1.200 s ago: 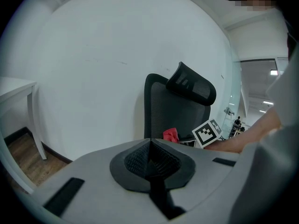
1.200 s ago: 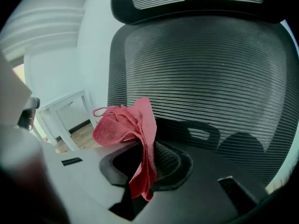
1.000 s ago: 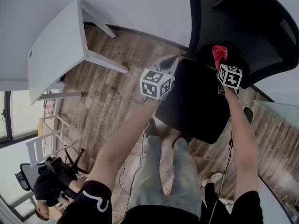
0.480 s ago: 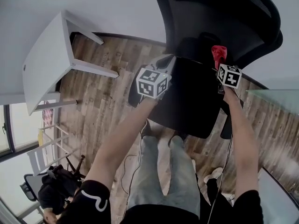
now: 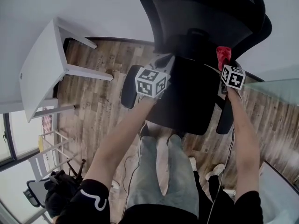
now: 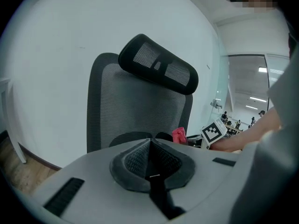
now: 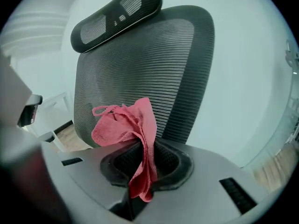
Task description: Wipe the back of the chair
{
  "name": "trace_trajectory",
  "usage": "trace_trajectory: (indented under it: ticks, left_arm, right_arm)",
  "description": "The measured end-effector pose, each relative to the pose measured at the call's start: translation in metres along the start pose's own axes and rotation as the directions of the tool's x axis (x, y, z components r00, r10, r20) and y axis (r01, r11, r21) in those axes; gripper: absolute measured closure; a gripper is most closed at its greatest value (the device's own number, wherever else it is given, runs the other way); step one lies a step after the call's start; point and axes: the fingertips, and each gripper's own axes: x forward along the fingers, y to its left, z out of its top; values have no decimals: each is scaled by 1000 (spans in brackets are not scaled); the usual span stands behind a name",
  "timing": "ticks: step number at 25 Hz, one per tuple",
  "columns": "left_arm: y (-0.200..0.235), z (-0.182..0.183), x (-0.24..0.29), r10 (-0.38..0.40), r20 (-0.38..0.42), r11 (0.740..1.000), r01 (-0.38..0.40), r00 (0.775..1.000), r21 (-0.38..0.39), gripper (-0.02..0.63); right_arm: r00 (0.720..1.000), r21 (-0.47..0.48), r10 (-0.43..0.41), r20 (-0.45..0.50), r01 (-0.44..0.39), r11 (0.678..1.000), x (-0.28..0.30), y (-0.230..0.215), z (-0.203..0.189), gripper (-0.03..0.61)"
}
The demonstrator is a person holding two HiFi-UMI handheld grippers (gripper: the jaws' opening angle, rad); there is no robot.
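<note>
Closest in, the right gripper (image 7: 140, 158) has its jaws pinched shut on a red cloth (image 7: 125, 124). The cloth bunches above the pads and a tail of it hangs down between them. The left gripper (image 6: 150, 158) is closed too, with nothing between its jaws, and in the head view it hovers over the front left of the seat (image 5: 187, 99). Just past the cloth stands the mesh backrest (image 7: 145, 55) of the office chair, facing the person, with the headrest (image 7: 117, 14) above it. The cloth seems to sit a little short of the mesh, low and toward its right side, so I judge this to be the approach, with no wiping stroke begun. The next move calls for pushing the bunched cloth flat against the mesh and drawing it across. The chair may roll or swivel under that pressure, so the free left gripper could brace it. The two armrests (image 5: 128, 87) flank the seat and limit low side strokes, and the headrest's edge caps the upward run. Beyond the chair the white wall (image 5: 103, 3) stands near, leaving little room behind the back. A white table (image 5: 42, 69) is well apart on the left, and a glass panel (image 5: 280, 87) lies near on the right, above the plank floor (image 5: 100, 73).
</note>
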Motion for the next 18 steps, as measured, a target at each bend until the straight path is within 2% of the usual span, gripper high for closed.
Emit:
trace_trajectory:
  ticks: [7, 12, 14, 18]
  left_arm:
    - [-16, -8, 3, -37, -19, 999, 38, 999, 18, 589]
    - [-20, -7, -5, -61, -28, 997, 62, 998, 35, 589]
    - [-18, -6, -12, -67, -26, 997, 68, 997, 40, 589]
    - [-14, -3, -26, -77, -27, 996, 78, 997, 45, 589]
  right_arm:
    - [997, 79, -79, -4, 80, 994, -24, -38, -12, 506]
    - [992, 117, -124, 7, 122, 986, -48, -49, -17, 506]
    - [993, 134, -121, 17, 117, 984, -57, -45, -19, 506]
    - [998, 141, -59, 33, 54, 989, -74, -26, -26, 506]
